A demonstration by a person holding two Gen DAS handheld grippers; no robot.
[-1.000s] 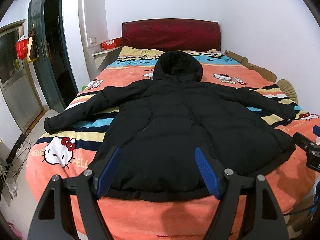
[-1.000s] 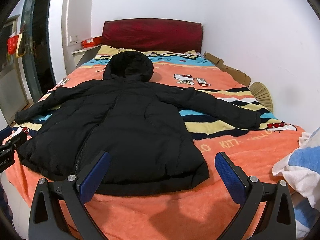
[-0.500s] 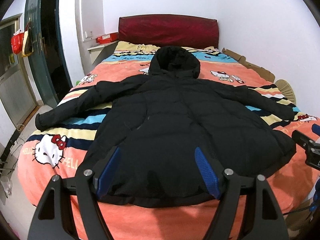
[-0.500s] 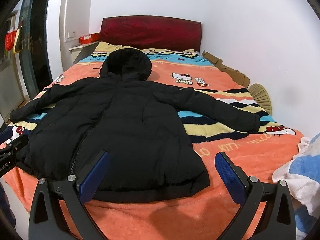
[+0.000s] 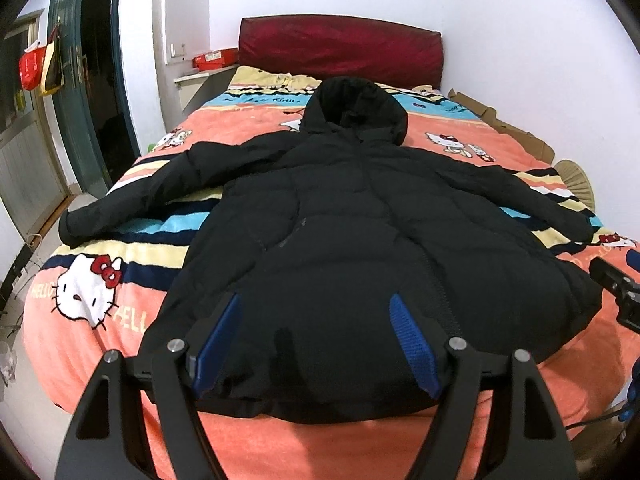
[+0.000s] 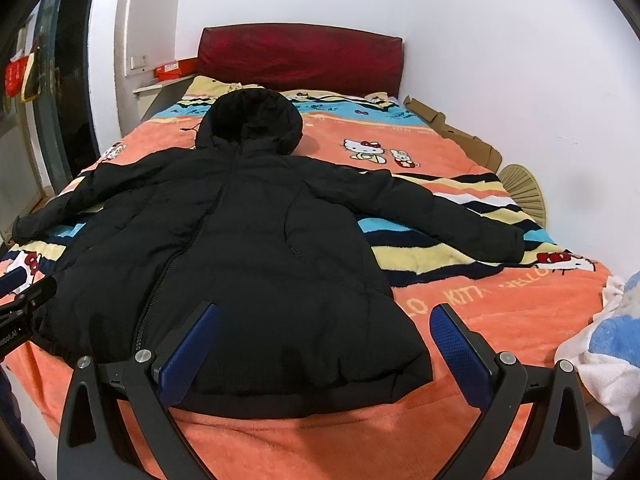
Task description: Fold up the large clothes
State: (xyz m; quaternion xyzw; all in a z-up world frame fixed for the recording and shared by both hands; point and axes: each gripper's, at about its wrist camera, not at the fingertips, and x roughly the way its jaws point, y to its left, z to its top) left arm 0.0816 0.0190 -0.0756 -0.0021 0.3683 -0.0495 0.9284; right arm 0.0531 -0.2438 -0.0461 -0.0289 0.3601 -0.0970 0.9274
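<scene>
A black hooded puffer coat (image 5: 360, 232) (image 6: 240, 240) lies flat and front-up on the bed, zipper shut, hood toward the headboard, both sleeves spread sideways. My left gripper (image 5: 316, 312) hovers open just above the coat's hem, left of the zipper. My right gripper (image 6: 324, 318) is open too, over the coat's right hem corner, one blue pad above the fabric and the other above the blanket. Neither holds anything. The right gripper's body (image 5: 618, 292) shows at the left view's right edge; the left gripper's body (image 6: 24, 304) shows at the right view's left edge.
An orange cartoon-cat blanket (image 5: 100, 344) (image 6: 500, 320) covers the bed, with a dark red headboard (image 5: 340, 48) behind. A white-and-blue cloth pile (image 6: 608, 344) sits at the bed's right corner. Cardboard (image 6: 460, 136) and a straw fan (image 6: 524, 192) lie along the right wall. A door (image 5: 80, 92) stands left.
Both grippers have moved forward and lower toward the coat's hem; the coat looks larger in both views. The coat itself has not moved, and both grippers stayed open.
</scene>
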